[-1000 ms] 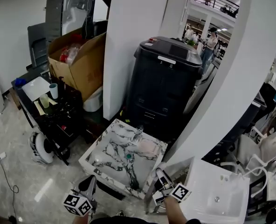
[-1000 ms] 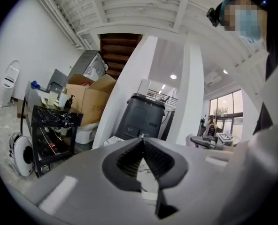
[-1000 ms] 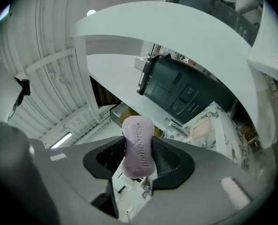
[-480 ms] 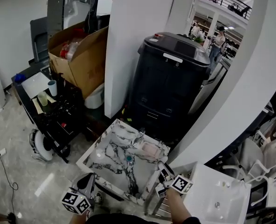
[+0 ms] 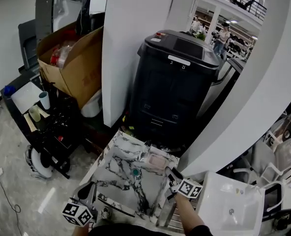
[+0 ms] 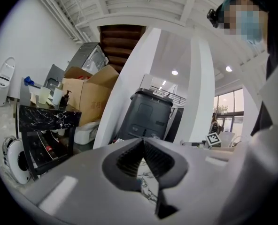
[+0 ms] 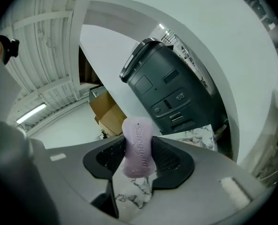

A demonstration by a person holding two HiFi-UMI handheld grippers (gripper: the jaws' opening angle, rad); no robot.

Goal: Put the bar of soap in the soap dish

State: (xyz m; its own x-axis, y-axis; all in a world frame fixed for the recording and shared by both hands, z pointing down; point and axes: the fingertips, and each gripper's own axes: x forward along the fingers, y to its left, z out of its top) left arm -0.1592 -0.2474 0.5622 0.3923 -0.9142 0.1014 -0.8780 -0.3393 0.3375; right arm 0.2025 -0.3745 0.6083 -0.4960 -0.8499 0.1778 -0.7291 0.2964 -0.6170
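My right gripper [image 7: 139, 159] is shut on the pink bar of soap [image 7: 137, 137], which stands upright between its pads. In the head view that gripper [image 5: 174, 177] hovers at the near right corner of the marble-patterned top [image 5: 117, 168]. A pale pink soap dish [image 5: 157, 160] lies on that top just beyond it, beside a small chrome faucet [image 5: 144, 154]. The soap itself is hidden in the head view. My left gripper [image 5: 88, 191] hangs at the top's near left edge. Its pads [image 6: 129, 158] meet at the tips with nothing between them.
A tall black bin [image 5: 177, 77] stands right behind the marble top, with a white pillar [image 5: 135, 43] to its left. A cardboard box [image 5: 69, 65] and a black shelf with cups [image 5: 42, 114] fill the left. A white basin [image 5: 231, 208] sits at lower right.
My right gripper has moved forward with the soap, closer to the pink dish. The left gripper has sunk lower in the head view, which has also shifted slightly.
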